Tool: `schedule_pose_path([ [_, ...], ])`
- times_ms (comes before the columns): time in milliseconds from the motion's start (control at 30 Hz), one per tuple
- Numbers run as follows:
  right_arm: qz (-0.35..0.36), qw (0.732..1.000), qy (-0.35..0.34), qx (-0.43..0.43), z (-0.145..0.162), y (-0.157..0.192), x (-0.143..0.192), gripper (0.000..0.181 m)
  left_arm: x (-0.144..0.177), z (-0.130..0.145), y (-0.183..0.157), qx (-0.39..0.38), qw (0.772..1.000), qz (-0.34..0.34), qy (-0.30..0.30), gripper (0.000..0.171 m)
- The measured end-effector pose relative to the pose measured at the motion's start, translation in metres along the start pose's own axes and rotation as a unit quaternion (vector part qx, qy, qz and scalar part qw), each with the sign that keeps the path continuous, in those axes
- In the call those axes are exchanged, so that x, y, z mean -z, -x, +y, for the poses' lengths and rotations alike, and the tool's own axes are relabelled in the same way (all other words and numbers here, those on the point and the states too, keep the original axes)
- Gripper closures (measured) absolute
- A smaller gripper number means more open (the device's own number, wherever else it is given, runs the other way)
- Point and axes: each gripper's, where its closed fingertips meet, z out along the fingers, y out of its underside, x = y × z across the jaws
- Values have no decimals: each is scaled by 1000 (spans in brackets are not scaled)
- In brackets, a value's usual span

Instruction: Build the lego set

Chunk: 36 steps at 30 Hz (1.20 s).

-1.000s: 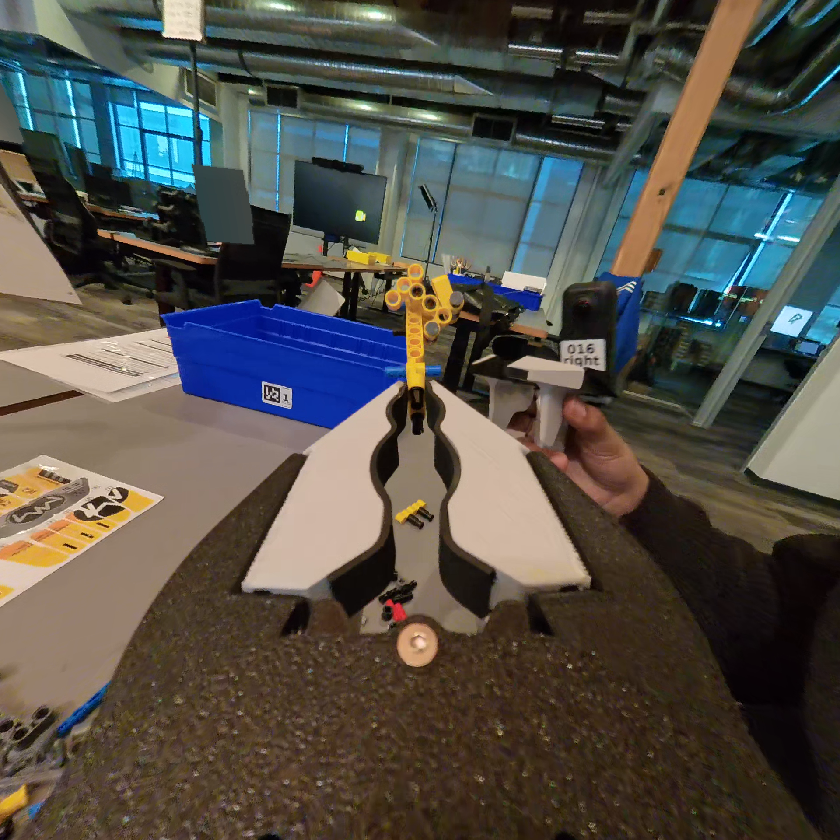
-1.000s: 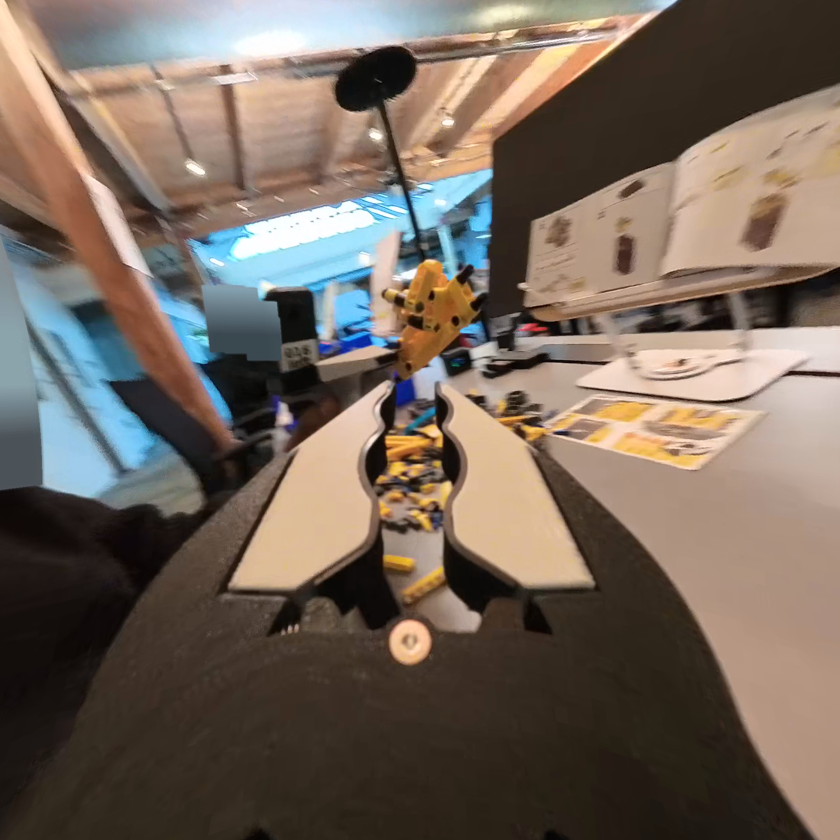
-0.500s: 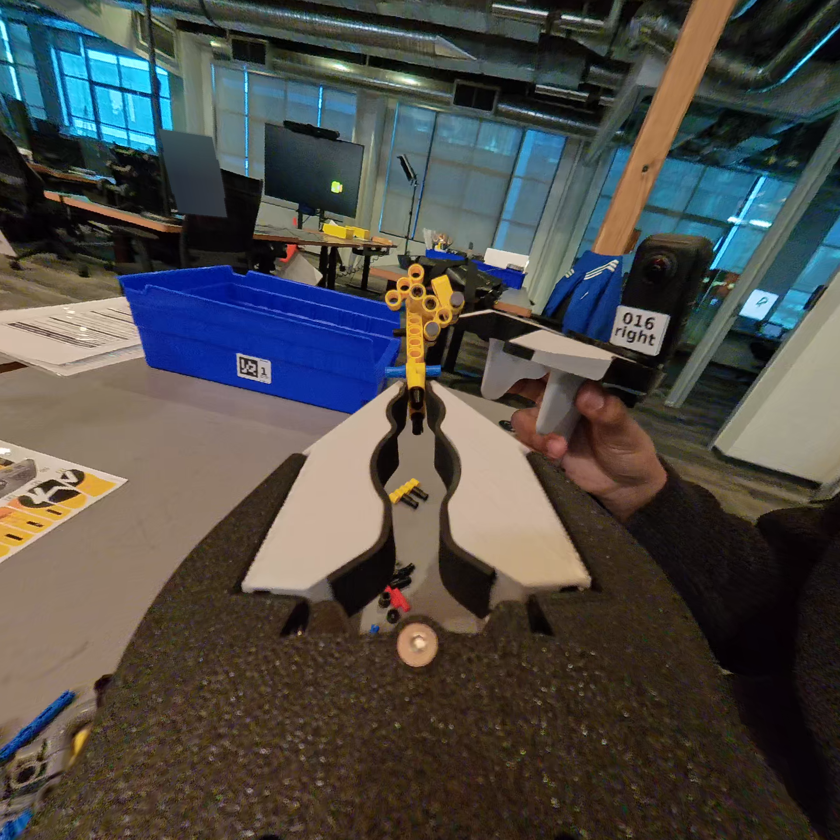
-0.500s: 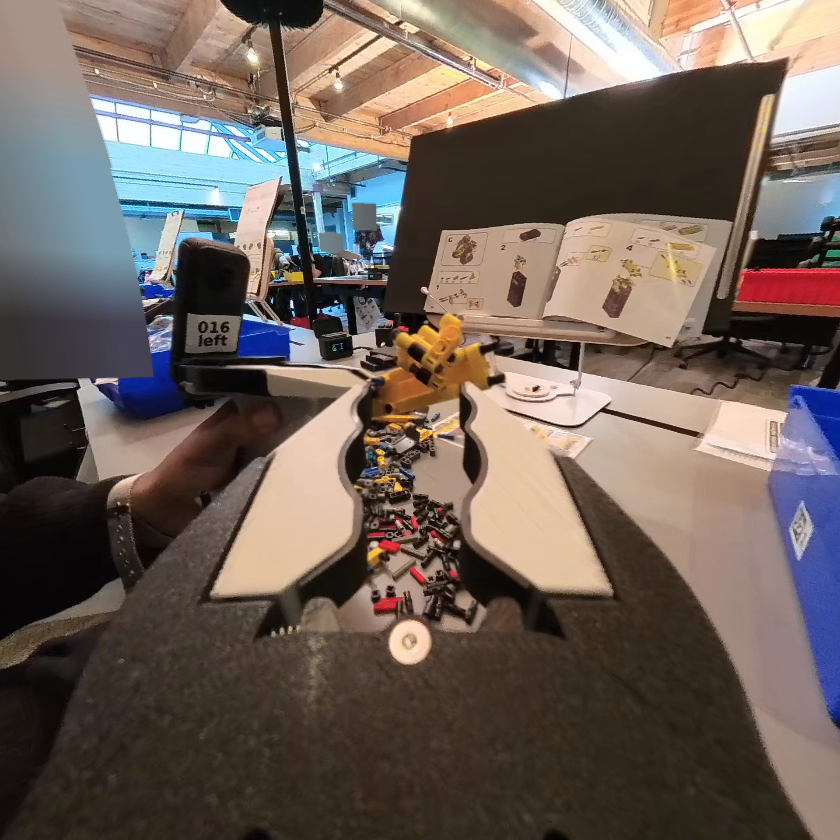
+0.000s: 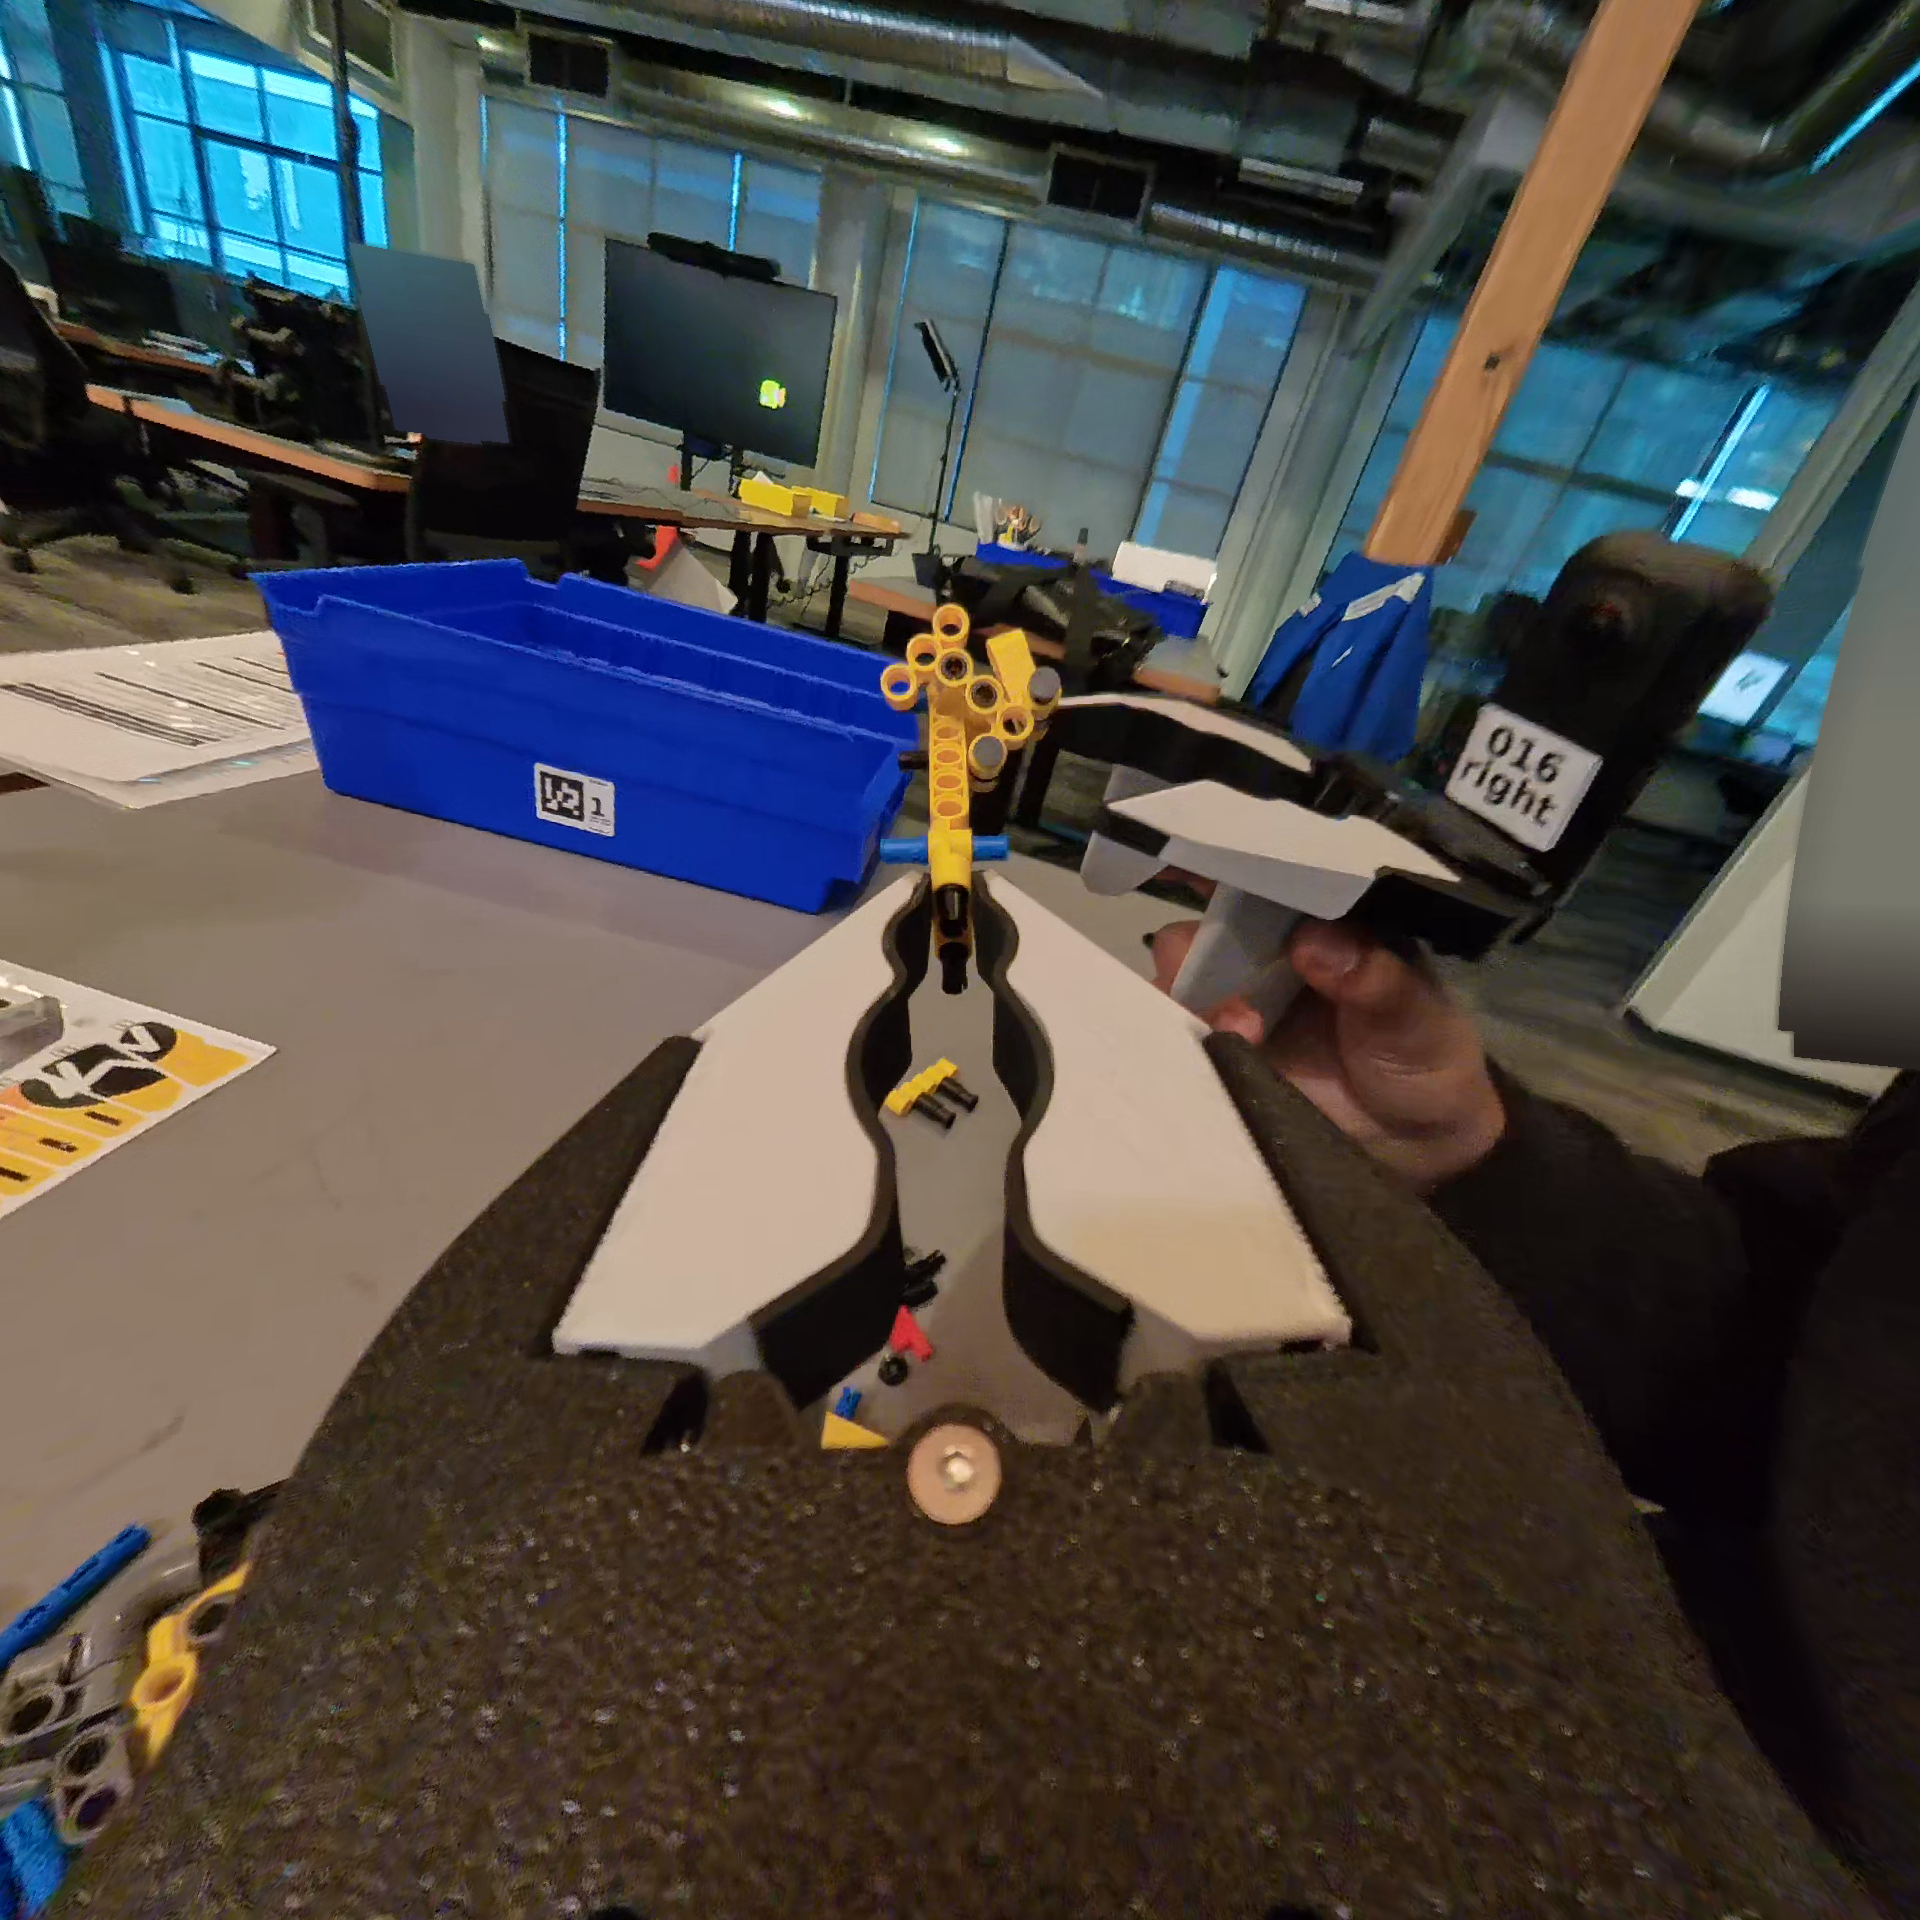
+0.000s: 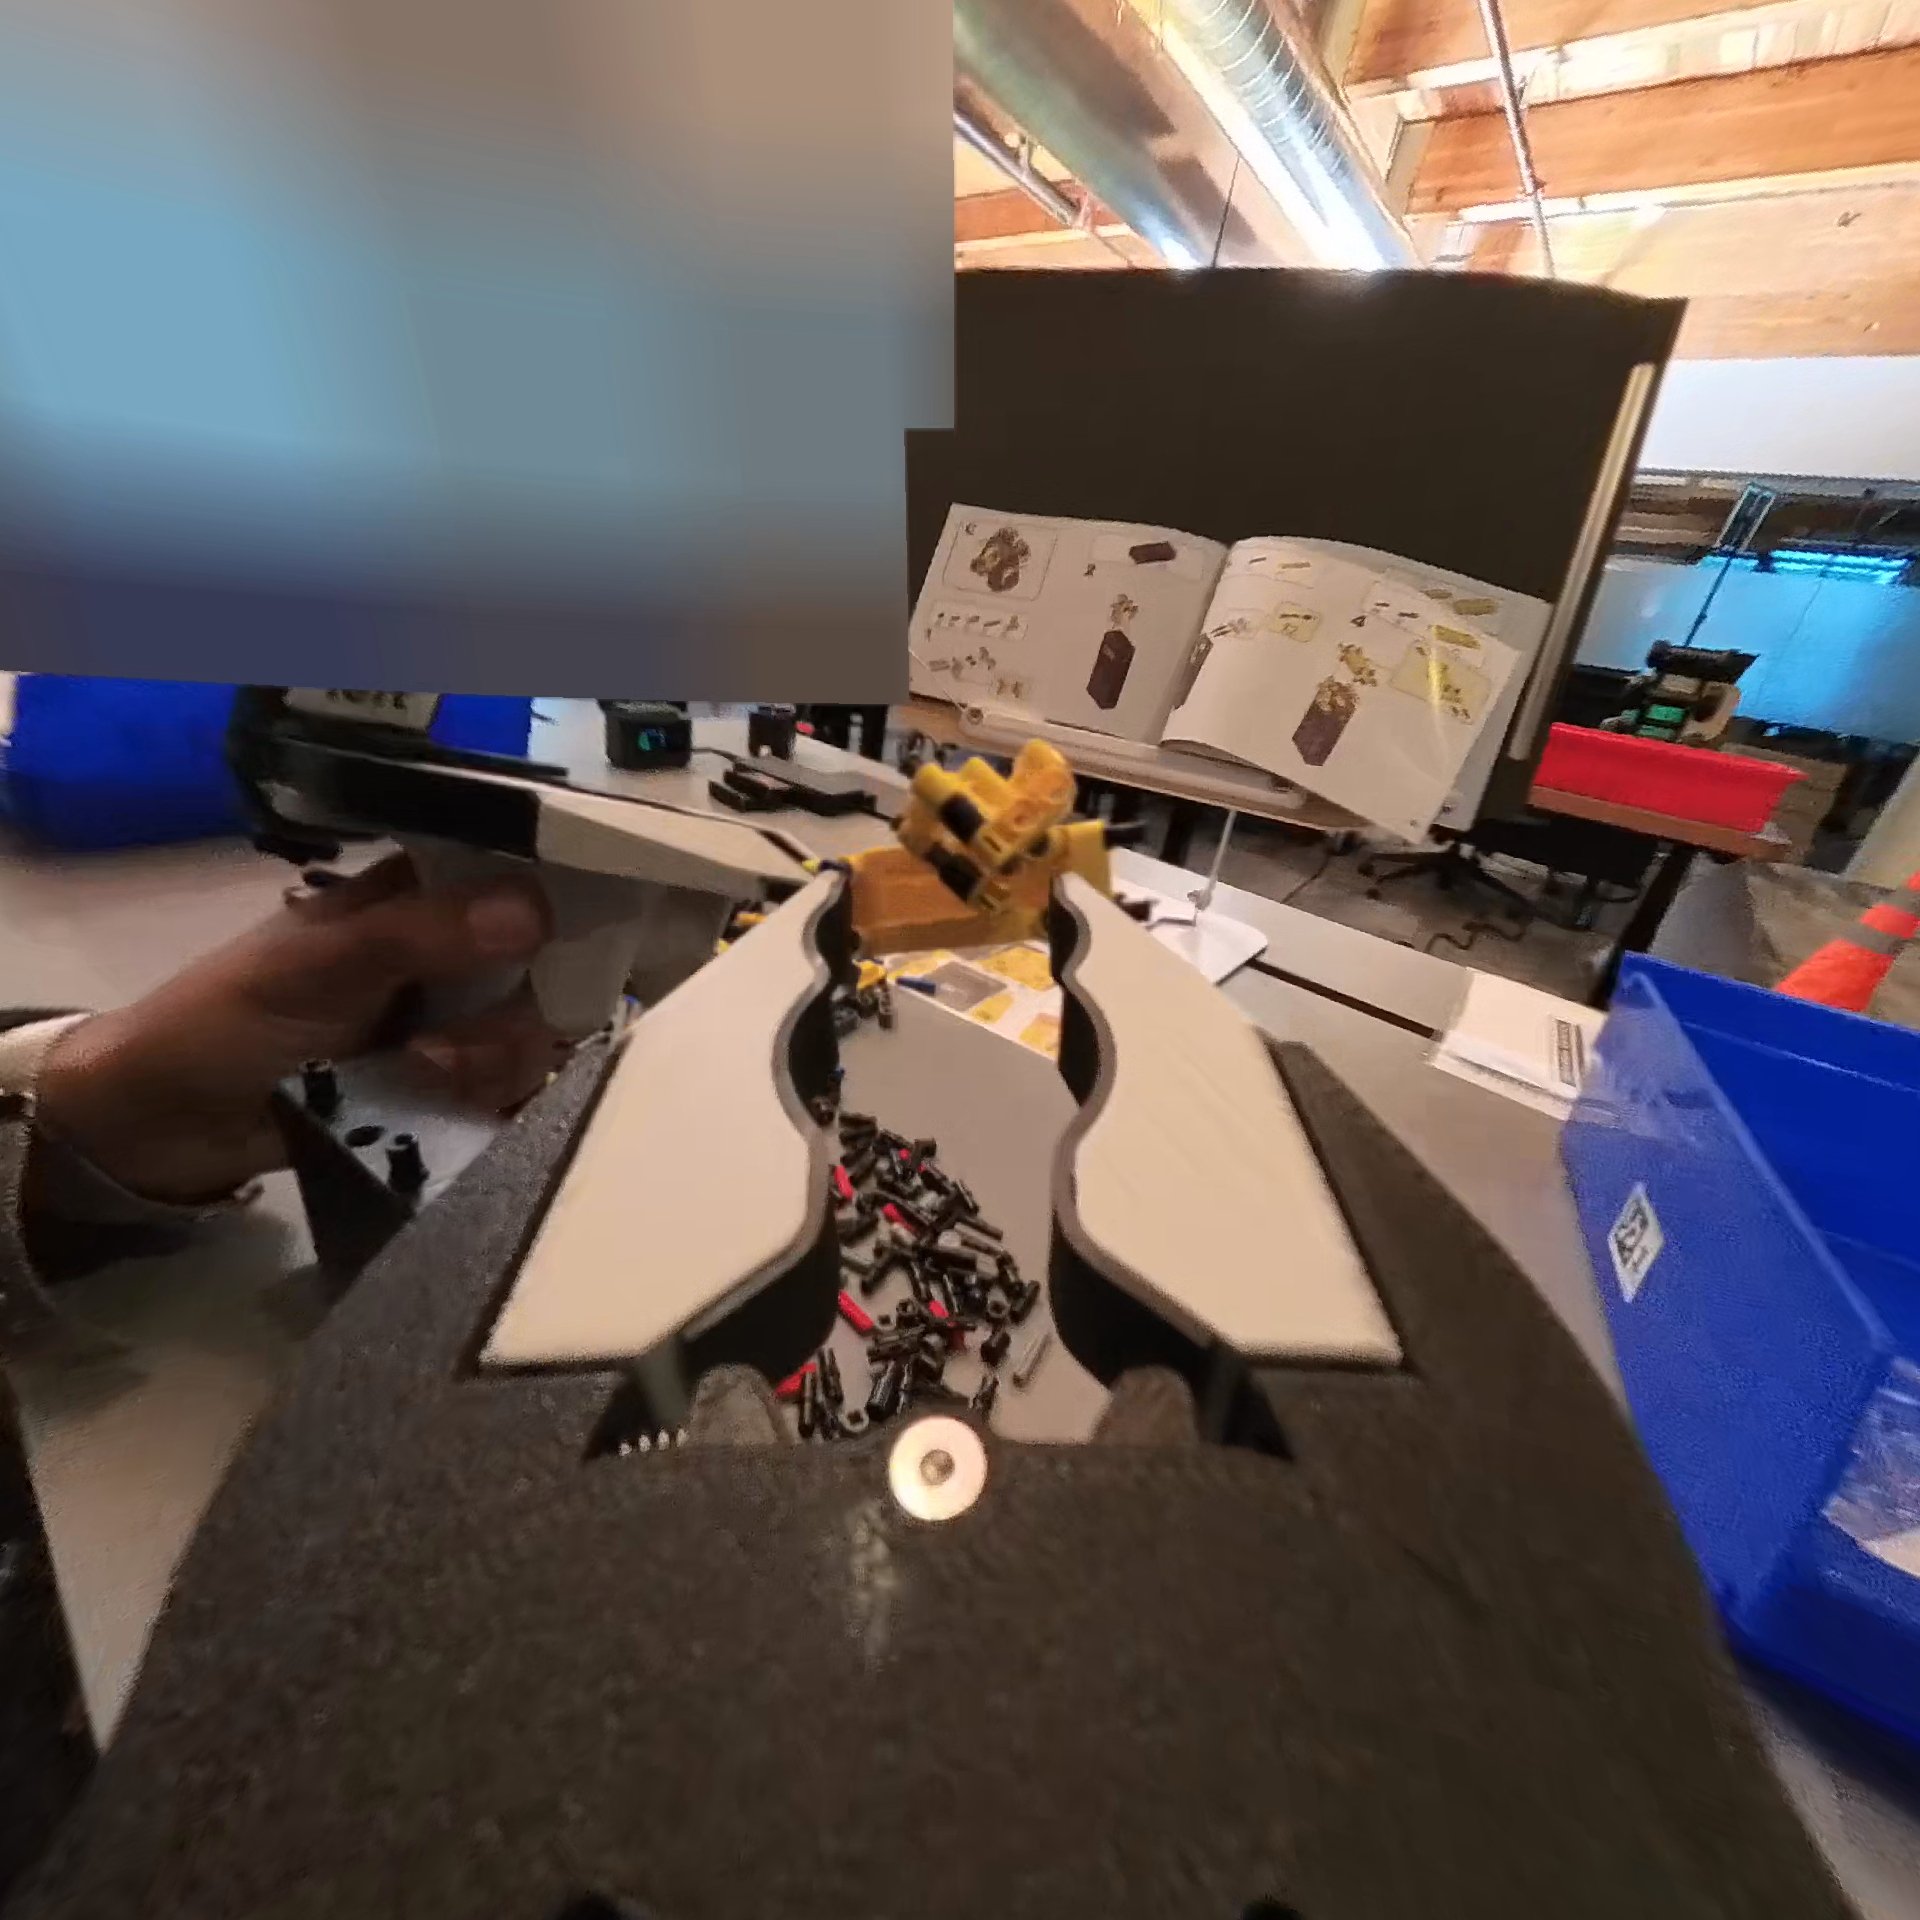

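Observation:
My left gripper (image 5: 951,904) is shut on the lower end of a yellow beam assembly (image 5: 961,727) with grey and blue pins and holds it upright above the grey table (image 5: 436,997). My right gripper (image 6: 951,894) is open, jaws a moderate way apart, and the yellow assembly (image 6: 977,842) sits between its fingertips; I cannot tell whether they touch it. In the left wrist view the right gripper (image 5: 1226,831), held by a hand (image 5: 1351,1049), lies on its side just right of the assembly's top. The left gripper (image 6: 623,842) shows at the left in the right wrist view.
A blue bin (image 5: 582,707) stands behind the assembly and also shows at the right (image 6: 1766,1247). A pile of black and red pins (image 6: 925,1247) lies under my right gripper. An open instruction booklet (image 6: 1226,665) stands on a stand. A sticker sheet (image 5: 83,1081) and loose parts (image 5: 94,1662) lie left.
My right gripper's jaws have widened and it has swung round to face the booklet, closing in on the assembly's top. My left gripper keeps its hold and has barely moved.

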Motion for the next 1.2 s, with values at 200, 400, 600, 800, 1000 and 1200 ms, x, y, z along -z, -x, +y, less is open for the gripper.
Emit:
schedule_pose_path([
  [200,6,999,-6,-51,-4,-1,1,144,-2,3,-5,-82,996,-34,15,165],
  [400,-6,995,-11,-104,-6,-7,5,144,-2,4,-5,-130,989,-61,22,165],
  [600,-16,991,-4,-133,0,-8,3,150,-3,5,-6,-120,991,-54,23,165],
  [800,-21,990,-18,-136,-6,-8,5,152,0,2,-3,-71,997,-38,9,165],
  [1000,-12,991,-28,-131,-11,-15,9,151,5,-3,5,31,999,-5,-20,165],
  [1200,-29,990,-19,-139,-8,-8,6,148,7,-4,9,47,998,-7,-28,165],
])
